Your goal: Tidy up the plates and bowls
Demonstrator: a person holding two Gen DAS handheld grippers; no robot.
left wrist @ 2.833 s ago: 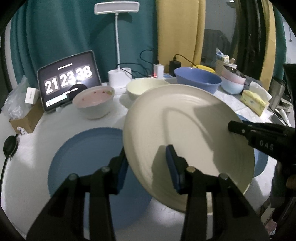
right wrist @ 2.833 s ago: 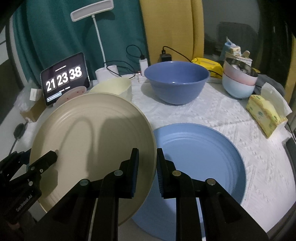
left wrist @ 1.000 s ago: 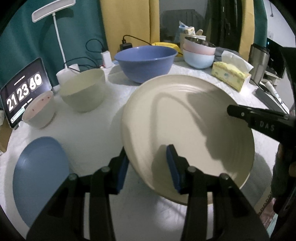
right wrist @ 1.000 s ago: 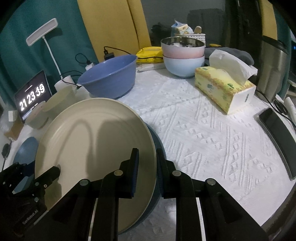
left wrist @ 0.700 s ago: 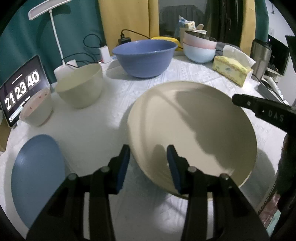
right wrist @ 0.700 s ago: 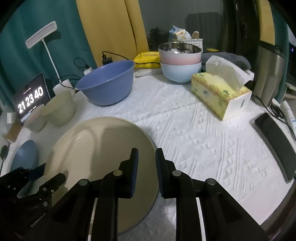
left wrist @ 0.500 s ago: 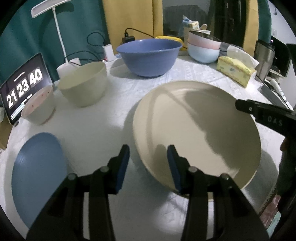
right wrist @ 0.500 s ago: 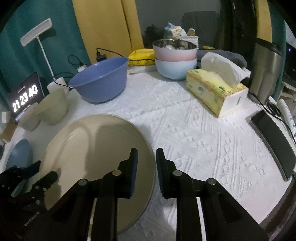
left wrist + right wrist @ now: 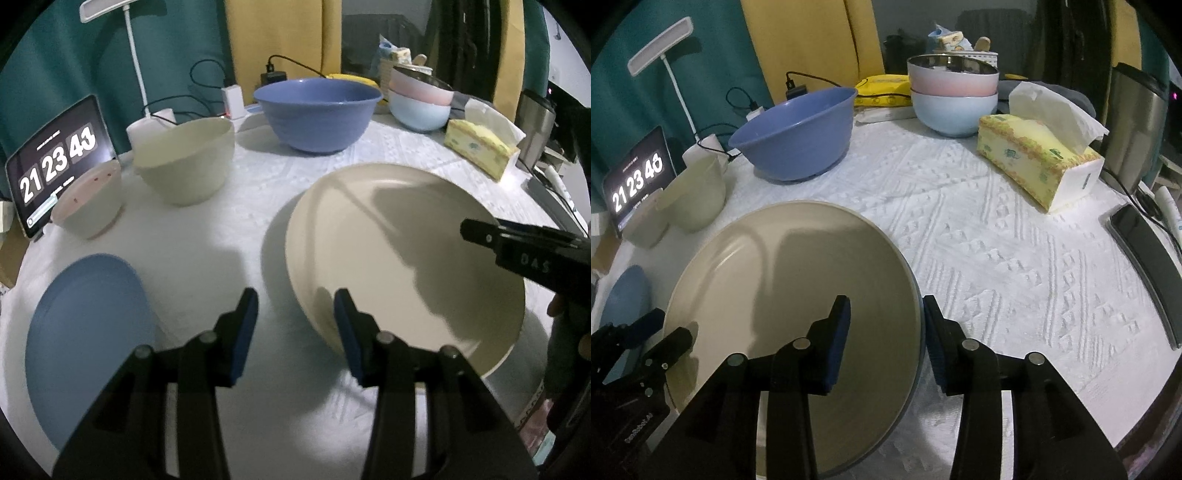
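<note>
A large cream plate (image 9: 402, 258) lies flat on the white tablecloth, stacked on a blue plate whose thin rim (image 9: 918, 306) shows under its right edge. My left gripper (image 9: 295, 302) is open at the plate's near left rim. One of its pads is over the plate, the other over the cloth, and neither presses. The jaws of my right gripper (image 9: 886, 306) are opening astride the plate's right rim, with the pads clear of it. A smaller blue plate (image 9: 85, 325) lies at the left. Cream (image 9: 184, 162), pink-rimmed (image 9: 88, 203) and blue (image 9: 317, 110) bowls stand behind.
Stacked pink and light-blue bowls (image 9: 953, 92) stand at the back, with a tissue box (image 9: 1034, 162) beside them. A dark phone (image 9: 1145, 258) and a steel flask (image 9: 1134, 122) are at the right. A tablet clock (image 9: 55, 166), a lamp and cables are at the back left.
The cream plate, carried tilted, came down flat onto the large blue plate. The right jaws, shut on its rim before, have spread apart. The left jaws stayed as wide.
</note>
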